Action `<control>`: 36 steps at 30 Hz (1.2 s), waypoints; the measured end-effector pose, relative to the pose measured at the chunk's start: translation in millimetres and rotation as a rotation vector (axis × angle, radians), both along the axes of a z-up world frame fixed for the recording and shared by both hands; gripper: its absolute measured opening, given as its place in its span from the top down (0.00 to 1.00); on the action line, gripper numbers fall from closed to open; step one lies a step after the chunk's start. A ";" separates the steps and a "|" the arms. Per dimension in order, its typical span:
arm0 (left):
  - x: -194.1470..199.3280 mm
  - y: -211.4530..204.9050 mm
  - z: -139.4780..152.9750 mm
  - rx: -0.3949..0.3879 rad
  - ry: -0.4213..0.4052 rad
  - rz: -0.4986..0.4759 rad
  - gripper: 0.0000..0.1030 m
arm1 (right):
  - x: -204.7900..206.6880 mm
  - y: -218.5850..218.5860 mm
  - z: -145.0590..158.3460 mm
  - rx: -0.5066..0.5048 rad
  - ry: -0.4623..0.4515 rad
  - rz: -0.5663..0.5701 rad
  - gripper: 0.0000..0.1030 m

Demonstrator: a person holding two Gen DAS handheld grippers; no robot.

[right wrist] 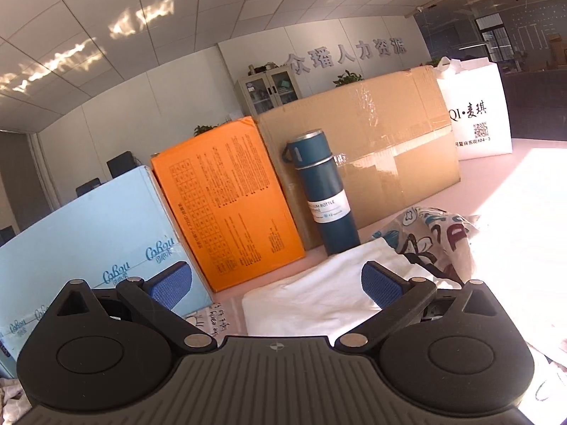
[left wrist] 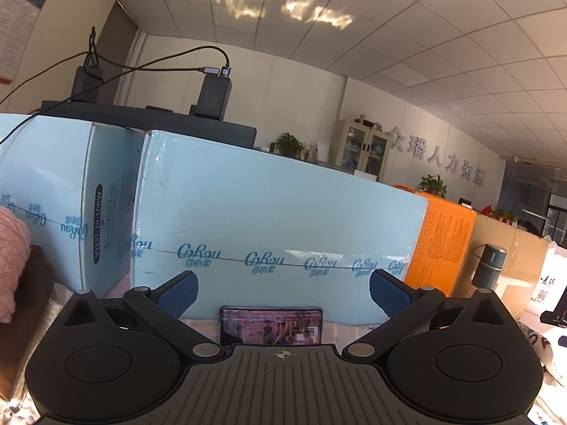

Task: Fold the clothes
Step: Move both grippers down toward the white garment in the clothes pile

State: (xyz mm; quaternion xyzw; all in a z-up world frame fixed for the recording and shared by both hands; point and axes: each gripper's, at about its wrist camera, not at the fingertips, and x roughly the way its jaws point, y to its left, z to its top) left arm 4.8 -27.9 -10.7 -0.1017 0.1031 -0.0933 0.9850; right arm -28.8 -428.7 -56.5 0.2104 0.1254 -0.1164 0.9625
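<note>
My left gripper (left wrist: 283, 292) is open with nothing between its blue pads, held above the table and facing a light blue carton (left wrist: 276, 212). A pink knitted garment (left wrist: 12, 258) and a dark one (left wrist: 40, 272) lie stacked at the far left. My right gripper (right wrist: 278, 283) is open and empty too, hovering over a folded white cloth (right wrist: 319, 297). Behind that cloth lies a crumpled patterned garment (right wrist: 436, 237). More printed fabric (right wrist: 209, 318) shows under the gripper at the left.
A phone (left wrist: 271, 324) with a lit screen leans against the blue carton. An orange box (right wrist: 230, 205), a brown carton (right wrist: 372, 148), a teal vacuum bottle (right wrist: 324, 191) and a white bag (right wrist: 478, 113) line the back of the table. Chargers (left wrist: 214, 97) sit atop the blue carton.
</note>
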 end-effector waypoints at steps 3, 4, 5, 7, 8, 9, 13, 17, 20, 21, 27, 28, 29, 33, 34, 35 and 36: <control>5.3 -13.1 -1.4 0.003 0.007 -0.066 0.00 | 2.2 -17.6 -16.0 0.070 0.029 0.006 0.00; 8.7 -17.3 -1.3 0.000 0.006 -0.091 0.00 | 2.9 -23.3 -21.3 0.094 0.038 0.008 0.00; 12.9 -21.0 -1.1 -0.013 0.006 -0.114 0.00 | 3.5 -29.0 -26.6 0.117 0.046 0.011 0.00; 24.8 -27.7 0.3 -0.056 0.017 -0.141 0.00 | 4.9 -40.4 -37.1 0.165 0.064 0.016 0.00; 31.9 -32.9 1.0 -0.080 0.026 -0.154 0.00 | 5.6 -46.1 -42.4 0.189 0.072 0.018 0.00; 39.9 -39.7 1.8 -0.097 0.034 -0.174 0.00 | 6.2 -51.8 -47.7 0.212 0.081 0.021 0.00; 71.7 -74.0 2.1 -0.097 0.085 -0.272 0.00 | 1.5 -72.7 -58.5 0.319 0.088 -0.033 0.00; 103.1 -124.5 -19.9 -0.110 0.167 -0.415 0.00 | -3.9 -90.0 -65.7 0.393 0.099 -0.075 0.00; 120.9 -156.7 -49.8 -0.198 0.262 -0.522 0.00 | -4.0 -98.1 -71.0 0.433 0.110 -0.084 0.00; 126.4 -167.2 -60.1 -0.230 0.295 -0.556 0.00 | -4.1 -100.4 -72.6 0.446 0.112 -0.083 0.00; 156.4 -225.9 -116.5 -0.365 0.494 -0.706 0.00 | 1.0 -109.1 -80.4 0.501 0.106 -0.027 0.00; 160.1 -233.3 -124.6 -0.372 0.522 -0.711 0.00 | 2.3 -110.3 -81.4 0.509 0.106 -0.018 0.00; 162.3 -238.6 -132.2 -0.379 0.545 -0.712 0.00 | 3.6 -111.9 -82.3 0.518 0.099 -0.007 0.00; 164.3 -251.2 -148.9 -0.401 0.564 -0.724 0.00 | 13.4 -123.5 -90.0 0.579 0.070 0.027 0.00; 164.4 -253.5 -150.9 -0.411 0.562 -0.733 0.00 | 15.1 -125.7 -91.9 0.591 0.065 0.023 0.00; 165.0 -255.5 -151.5 -0.433 0.566 -0.749 0.00 | 17.7 -127.1 -93.3 0.598 0.061 0.012 0.00; 165.5 -257.5 -152.1 -0.455 0.569 -0.765 0.00 | 22.0 -128.1 -94.2 0.600 0.054 0.000 0.00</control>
